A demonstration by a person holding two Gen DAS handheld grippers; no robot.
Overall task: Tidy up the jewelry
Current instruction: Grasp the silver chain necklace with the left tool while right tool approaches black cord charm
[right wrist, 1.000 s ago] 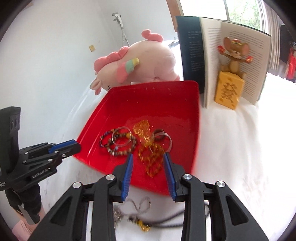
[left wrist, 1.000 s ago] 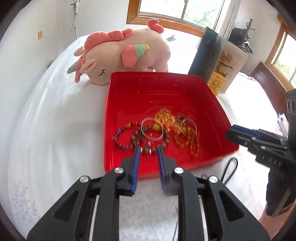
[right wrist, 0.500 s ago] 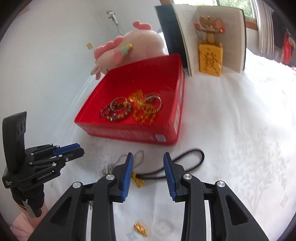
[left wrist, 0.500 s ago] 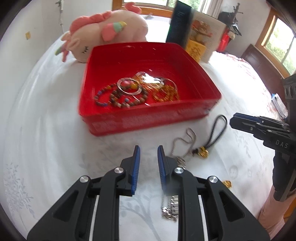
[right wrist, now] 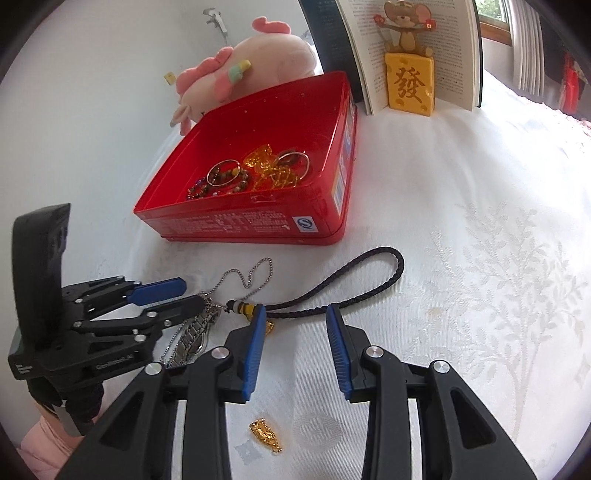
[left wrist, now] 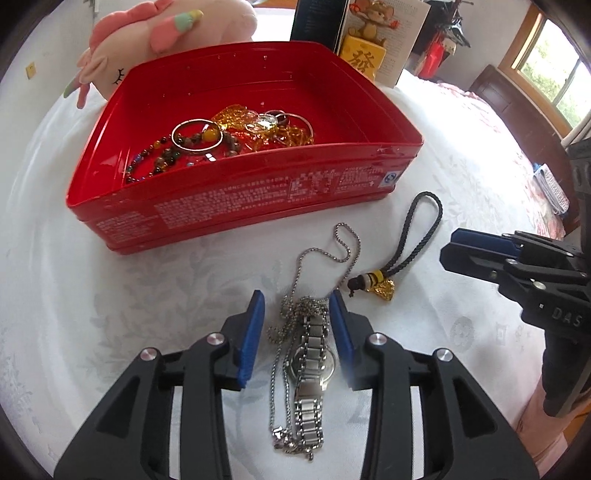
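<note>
A red tin [left wrist: 240, 206] [right wrist: 240, 221] holds beaded bracelets [left wrist: 166, 158], silver bangles [left wrist: 197, 136] and gold chains [left wrist: 266, 125]. On the white cloth in front lie a silver watch [left wrist: 312, 363] tangled with a silver ball chain [left wrist: 317, 258], a black braided cord with a gold charm [left wrist: 421, 229] [right wrist: 332, 284], and a small gold pendant [right wrist: 265, 435]. My left gripper [left wrist: 297, 317] [right wrist: 173, 295] is open, its jaws on either side of the watch and chain. My right gripper [right wrist: 295, 332] [left wrist: 465, 247] is open just over the cord.
A pink plush unicorn [left wrist: 166, 33] [right wrist: 255, 62] lies behind the tin. An open book [right wrist: 413, 48] stands upright behind a yellow mouse figurine [right wrist: 408, 74]. Dark wooden furniture [left wrist: 524, 118] is at the far right.
Both grippers have drawn back from above the tin and come down to the cloth in front of it. The left gripper's jaws have opened wider and now straddle the watch.
</note>
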